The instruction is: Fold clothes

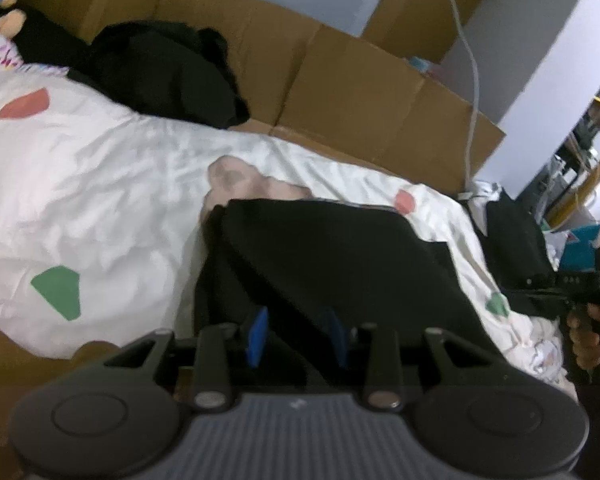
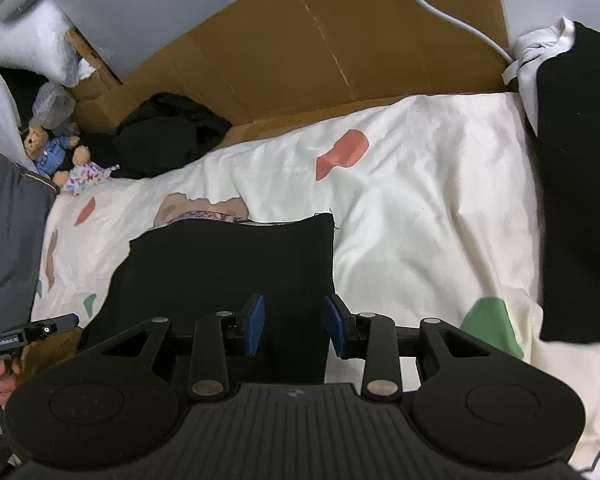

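**While a black garment lies flat on the quilt, both claws are held part open above it**

As seen from both wrists, the black garment is spread on a white quilt, near its front edge. A roughly rectangular shape is shown, with a fine ribbed knit and one sharp square corner at the far right. A few loose threads are noted at that corner. The left side is less even, with a stepped outline.

The quilt is smooth, slightly glossy and creased, and is printed with irregular red, green and brownish patches.

The left gripper is held with its blue pads set apart. Black cloth is seen in the gap, but no pad is seen pressing on it; this view is blurred.

The right gripper is likewise part open, with flat blue pads clear of the knit below. Nothing is gripped by it.

Flattened brown cardboard, creased along its folds, is stood behind the quilt. A crumpled black heap is piled against it at the far left. A white cable is hung down over the cardboard.

A squared dark stack is set at the quilt's right end. Two small plush toys are laid at the far left corner.

A hand is seen wrapped round the right gripper's handle.
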The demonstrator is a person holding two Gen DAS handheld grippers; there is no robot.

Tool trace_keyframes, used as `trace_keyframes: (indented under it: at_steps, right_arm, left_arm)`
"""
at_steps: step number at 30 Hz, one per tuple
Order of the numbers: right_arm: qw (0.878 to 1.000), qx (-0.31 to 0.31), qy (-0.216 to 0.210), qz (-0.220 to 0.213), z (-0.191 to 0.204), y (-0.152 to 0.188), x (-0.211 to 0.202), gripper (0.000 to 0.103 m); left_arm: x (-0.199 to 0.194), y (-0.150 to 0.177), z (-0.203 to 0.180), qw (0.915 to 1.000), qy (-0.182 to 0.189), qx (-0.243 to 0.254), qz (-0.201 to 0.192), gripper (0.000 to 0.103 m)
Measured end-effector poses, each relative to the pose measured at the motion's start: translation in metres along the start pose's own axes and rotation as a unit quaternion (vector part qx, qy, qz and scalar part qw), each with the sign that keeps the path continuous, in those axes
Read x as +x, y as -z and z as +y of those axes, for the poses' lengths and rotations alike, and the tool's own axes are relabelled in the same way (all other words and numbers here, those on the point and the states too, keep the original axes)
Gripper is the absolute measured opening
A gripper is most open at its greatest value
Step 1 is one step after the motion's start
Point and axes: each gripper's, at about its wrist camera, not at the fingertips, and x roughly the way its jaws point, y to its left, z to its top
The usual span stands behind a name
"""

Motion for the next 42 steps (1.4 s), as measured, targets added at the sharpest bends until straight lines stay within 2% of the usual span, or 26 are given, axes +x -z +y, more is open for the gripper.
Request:
trace_keyframes:
  at_steps: [8, 12, 16, 19, 27, 33, 36, 37, 42]
  right_arm:
    - [1.000, -0.011, -0.010, -0.014, 0.011, 0.018, -0.032, 0.038]
    - [1.000, -0.023, -0.007, -0.017, 0.017, 0.027, -0.038, 0.040]
    - [1.000, -0.016, -0.009, -0.018, 0.016, 0.037, -0.041, 0.041]
    - [1.000, -0.009, -0.011, -0.018, 0.014, 0.046, -0.040, 0.041]
    - [1.000, -0.006, -0.006, 0.000, 0.013, 0.062, -0.025, 0.042]
    - [1.000, -0.008, 0.010, 0.012, 0.017, 0.065, -0.009, 0.042]
    - [1.000, -0.006, 0.021, 0.015, 0.017, 0.066, -0.005, 0.043]
    - [1.000, -0.003, 0.023, 0.016, 0.016, 0.067, -0.004, 0.044]
    - [0.999, 0.003, 0.025, 0.020, 0.013, 0.071, -0.004, 0.049]
  left_arm:
    - [-0.022, 0.008, -0.022, 0.9992, 0.006, 0.039, -0.003, 0.037]
    - [-0.026, 0.013, -0.027, 0.9978, -0.009, 0.066, 0.005, 0.037]
    - [-0.032, 0.019, -0.026, 0.9965, -0.020, 0.081, 0.011, 0.037]
    - [-0.035, 0.021, -0.022, 0.9961, -0.021, 0.085, 0.012, 0.028]
    - [-0.021, 0.025, -0.025, 0.9925, -0.029, 0.117, 0.021, 0.028]
    - [-0.002, 0.024, -0.026, 0.9884, -0.041, 0.144, 0.023, 0.037]
    - [0.006, 0.024, -0.026, 0.9838, -0.053, 0.169, 0.031, 0.050]
    - [0.009, 0.026, -0.025, 0.9813, -0.061, 0.179, 0.037, 0.051]
    - [0.015, 0.033, -0.017, 0.9799, -0.055, 0.183, 0.056, 0.051]
